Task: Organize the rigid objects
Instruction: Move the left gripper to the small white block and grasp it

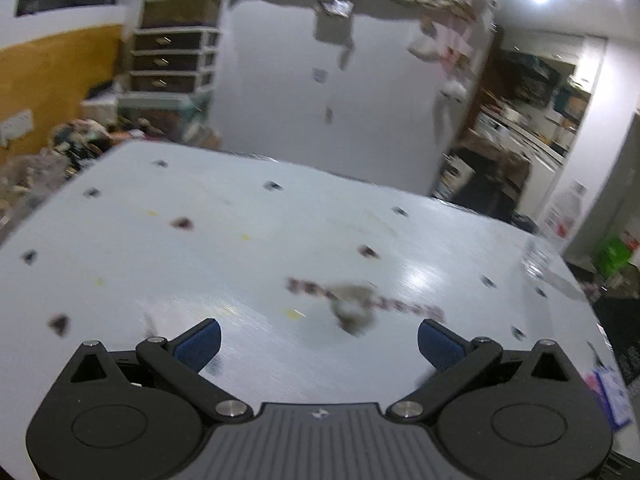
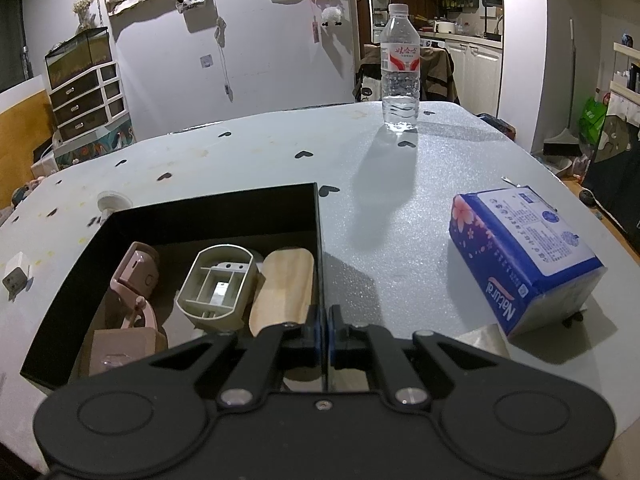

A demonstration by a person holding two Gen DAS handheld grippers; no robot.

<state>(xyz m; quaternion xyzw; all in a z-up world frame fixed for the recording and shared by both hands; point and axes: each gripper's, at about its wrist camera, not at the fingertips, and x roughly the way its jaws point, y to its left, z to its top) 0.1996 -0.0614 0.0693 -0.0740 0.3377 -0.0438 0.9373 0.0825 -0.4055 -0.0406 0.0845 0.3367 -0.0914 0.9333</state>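
Right wrist view: the right gripper had its jaws clenched on the right-hand wall of an open black box, one jaw inside the wall and one outside. The box sat on the pale tabletop, which carried small dark heart-shaped marks. Inside the box lay, from left to right, a pink device, a beige ribbed plastic housing resting on its side with its open face showing, and a light wooden oval-ended piece set against the gripped wall. A tan block occupied the near left corner of the box. Outside the box, a white charger plug lay on the tabletop to the left, and a small round white item sat just beyond the far left corner. A blue tissue pack marked "Natural" lay to the right, well apart from the box. A clear water bottle with a red and white label stood upright near the far edge.

Left wrist view, blurred by motion: the left gripper hung above the tabletop with its jaws released, the blue pads wide apart and nothing between them. Ahead of the jaws lay a small greyish object with a beaded strand stretched out to either side; its identity could not be told.
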